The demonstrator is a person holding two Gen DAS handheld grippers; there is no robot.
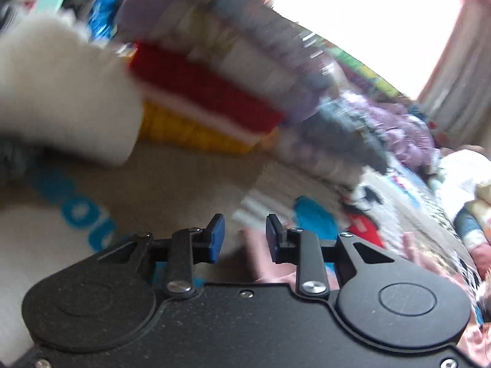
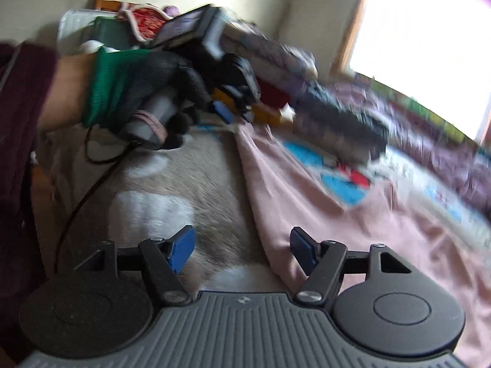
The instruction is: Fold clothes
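We log a beige fleece garment [image 2: 196, 181] with white patches lying flat on the bed, directly ahead of the right gripper [image 2: 242, 250], whose blue pads are spread with nothing between them. At its 2 o'clock lies a pink sheet [image 2: 353, 239] with a blue and red cartoon print. The left gripper [image 1: 245, 237] is partly spread, jaws empty. At its 9 o'clock we see blue lettering [image 1: 76, 211] on white cloth, too blurred to read. Folded clothes [image 1: 208, 101] are stacked at 12 o'clock.
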